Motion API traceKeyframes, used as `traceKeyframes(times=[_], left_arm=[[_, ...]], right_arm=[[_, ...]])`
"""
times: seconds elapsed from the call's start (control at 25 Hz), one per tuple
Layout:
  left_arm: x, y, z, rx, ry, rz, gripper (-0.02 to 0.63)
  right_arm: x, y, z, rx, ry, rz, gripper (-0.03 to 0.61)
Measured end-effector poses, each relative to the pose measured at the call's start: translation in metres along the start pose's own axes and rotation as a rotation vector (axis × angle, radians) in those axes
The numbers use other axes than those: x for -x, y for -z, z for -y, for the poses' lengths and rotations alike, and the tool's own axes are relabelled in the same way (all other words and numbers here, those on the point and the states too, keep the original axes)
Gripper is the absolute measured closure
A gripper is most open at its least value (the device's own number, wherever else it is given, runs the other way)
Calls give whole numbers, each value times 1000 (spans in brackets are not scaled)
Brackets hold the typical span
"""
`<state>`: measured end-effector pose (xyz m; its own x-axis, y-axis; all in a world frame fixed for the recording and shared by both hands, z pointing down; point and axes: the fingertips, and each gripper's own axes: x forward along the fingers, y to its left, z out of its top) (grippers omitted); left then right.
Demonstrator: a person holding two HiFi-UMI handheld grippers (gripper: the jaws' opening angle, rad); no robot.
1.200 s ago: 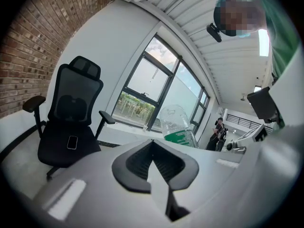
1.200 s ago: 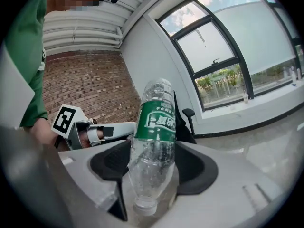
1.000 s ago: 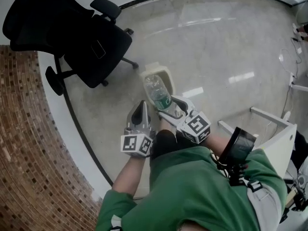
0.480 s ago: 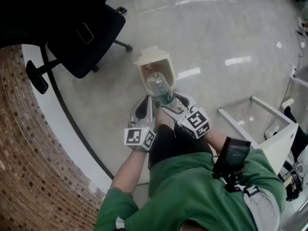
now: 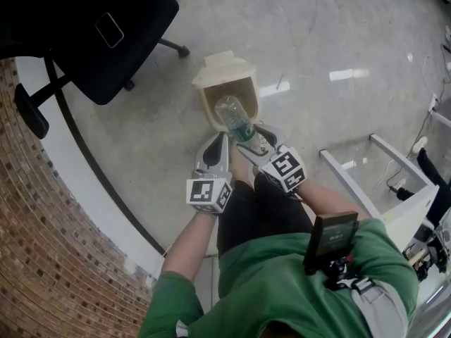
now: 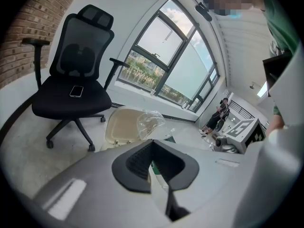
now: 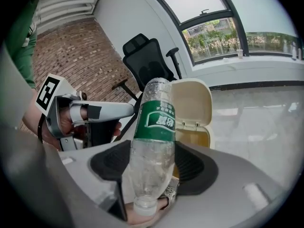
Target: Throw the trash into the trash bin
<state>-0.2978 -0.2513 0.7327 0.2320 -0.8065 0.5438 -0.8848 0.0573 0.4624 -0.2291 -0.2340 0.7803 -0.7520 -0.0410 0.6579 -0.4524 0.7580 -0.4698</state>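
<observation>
**Item 1: right gripper** [image 7: 153, 167]. The jaws were clamped on the cap-end half of a clear plastic bottle [image 7: 154, 122] with a green label. The cap sat nearest the camera and the base pointed away. In the head view the bottle jutted toward 11 o'clock from the jaws, with its base over the mouth of the bin.

**Item 2: left gripper** [image 6: 153, 148]. The jaws were together with nothing between them. It sat just beside the right gripper at about 8 o'clock, tip aimed at the bin (idle, by the look of it).

**Item 3: trash bin** [image 5: 206, 105]. It was cream-coloured with its lid tipped back and open. It stood on the pale floor at 12 o'clock of both grippers.

**Item 4: office chair** [image 5: 91, 27]. It was black, at 10 o'clock of the bin and apart from it, with a phone [image 5: 109, 29] lying on the seat.

**Step in hand:** the bottle had been carried to the bin and the release was not yet made.

**Next move (judgement):** bring the bottle's base further over or into the opening, then part the right jaws. The bottle hung tilted near the bin's near rim, so an early release could bounce it onto the floor.
</observation>
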Motion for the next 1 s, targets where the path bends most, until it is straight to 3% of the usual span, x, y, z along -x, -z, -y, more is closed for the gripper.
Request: traceKeyframes(times=[0.52,1.0], left_arm=[[-55,69,-42,-6,-3,-100,606],[-86,89,-65,-25,8,-117,606]], right_arm=[[-78,54,49,-44,38,-128,284],[-128,88,84,-70,77,-345,284]])
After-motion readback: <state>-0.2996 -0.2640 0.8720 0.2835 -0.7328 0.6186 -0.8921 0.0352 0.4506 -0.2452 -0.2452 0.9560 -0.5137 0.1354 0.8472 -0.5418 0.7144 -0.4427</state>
